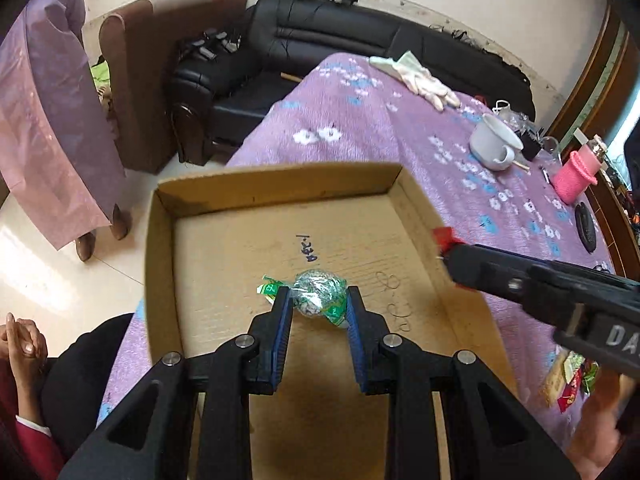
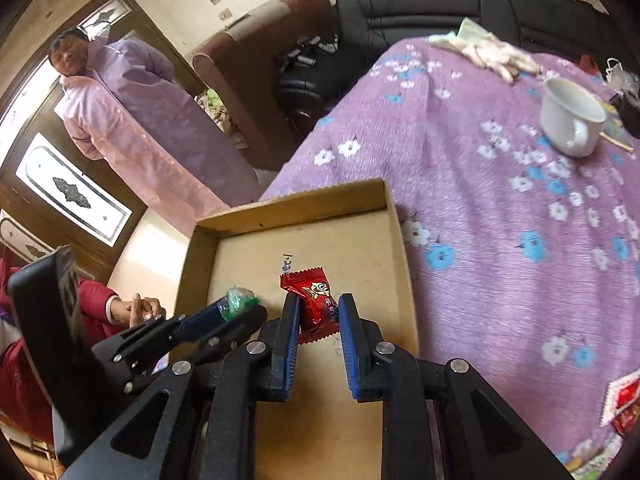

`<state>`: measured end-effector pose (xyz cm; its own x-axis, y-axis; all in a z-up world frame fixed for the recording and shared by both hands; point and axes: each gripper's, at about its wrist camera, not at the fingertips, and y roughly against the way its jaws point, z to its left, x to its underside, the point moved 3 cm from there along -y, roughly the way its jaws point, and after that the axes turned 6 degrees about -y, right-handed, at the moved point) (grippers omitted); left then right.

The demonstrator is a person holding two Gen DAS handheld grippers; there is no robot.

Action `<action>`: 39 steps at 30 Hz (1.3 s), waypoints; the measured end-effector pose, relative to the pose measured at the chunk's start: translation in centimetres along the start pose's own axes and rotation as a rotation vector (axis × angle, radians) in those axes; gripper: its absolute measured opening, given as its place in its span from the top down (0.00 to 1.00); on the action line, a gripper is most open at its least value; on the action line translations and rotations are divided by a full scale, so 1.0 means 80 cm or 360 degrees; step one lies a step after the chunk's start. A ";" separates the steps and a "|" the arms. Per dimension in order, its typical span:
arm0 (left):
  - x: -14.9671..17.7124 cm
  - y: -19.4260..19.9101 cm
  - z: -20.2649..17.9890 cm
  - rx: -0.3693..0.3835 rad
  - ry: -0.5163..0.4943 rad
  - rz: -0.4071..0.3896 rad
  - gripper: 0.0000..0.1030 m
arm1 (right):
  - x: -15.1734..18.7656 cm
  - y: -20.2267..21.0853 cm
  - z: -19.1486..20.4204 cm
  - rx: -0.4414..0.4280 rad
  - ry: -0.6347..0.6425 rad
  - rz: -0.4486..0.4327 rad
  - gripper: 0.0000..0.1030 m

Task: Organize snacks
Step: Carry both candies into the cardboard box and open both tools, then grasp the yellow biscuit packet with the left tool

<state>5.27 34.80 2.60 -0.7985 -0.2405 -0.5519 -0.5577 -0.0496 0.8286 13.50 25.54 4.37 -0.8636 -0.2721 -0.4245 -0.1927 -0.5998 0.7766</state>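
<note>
A shallow cardboard box (image 1: 276, 190) (image 2: 296, 204) lies at the near corner of a purple flowered table. My left gripper (image 1: 318, 300) is shut on a green-and-silver wrapped candy (image 1: 318, 294), held over the box floor. That same candy (image 2: 238, 300) shows in the right wrist view at the left gripper's tips. My right gripper (image 2: 319, 308) is shut on a red wrapped candy (image 2: 314, 300) above the box, near its right wall. The right gripper (image 1: 446, 240) enters the left wrist view from the right, with a bit of red candy (image 1: 444, 235) at its tip.
More snack packets (image 1: 568, 380) (image 2: 624, 400) lie on the cloth to the right of the box. A white cup (image 2: 570, 118), white gloves (image 2: 488, 50) and a pink bottle (image 1: 576, 174) stand farther back. One person in a lilac coat (image 2: 160, 128) stands left; another's hands (image 2: 138, 310) rest nearby.
</note>
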 end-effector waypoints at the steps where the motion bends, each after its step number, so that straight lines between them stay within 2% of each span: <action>1: 0.001 -0.004 0.001 0.0005 0.0004 0.0013 0.75 | -0.001 -0.009 0.001 0.0001 -0.0005 0.0013 0.79; 10: 0.007 -0.011 -0.006 0.0026 -0.0021 0.0016 0.74 | 0.003 -0.037 -0.004 -0.0008 -0.0040 0.0065 0.79; 14: 0.008 -0.009 -0.003 0.0029 -0.0002 0.0008 0.68 | 0.008 -0.033 -0.007 -0.0012 -0.0064 0.0051 0.78; 16: 0.008 -0.007 -0.001 0.0028 0.0010 0.0003 0.61 | 0.010 -0.031 -0.007 -0.0046 -0.0071 0.0066 0.78; 27: 0.011 0.027 -0.009 0.0045 0.0035 -0.0058 0.60 | 0.034 0.037 -0.017 -0.0150 -0.0085 -0.0026 0.78; 32: 0.027 0.060 -0.038 0.0109 0.0005 -0.0132 0.58 | 0.071 0.082 -0.048 -0.0117 -0.0038 -0.0076 0.78; 39: 0.058 0.100 -0.102 0.0223 -0.0072 -0.0218 0.55 | 0.127 0.135 -0.145 0.0123 -0.0054 -0.0097 0.78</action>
<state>-1.04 25.42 7.42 -0.7204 -0.1971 -0.6649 -0.6855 0.0570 0.7258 8.03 7.56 2.99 -0.8643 -0.2105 -0.4568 -0.2793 -0.5544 0.7840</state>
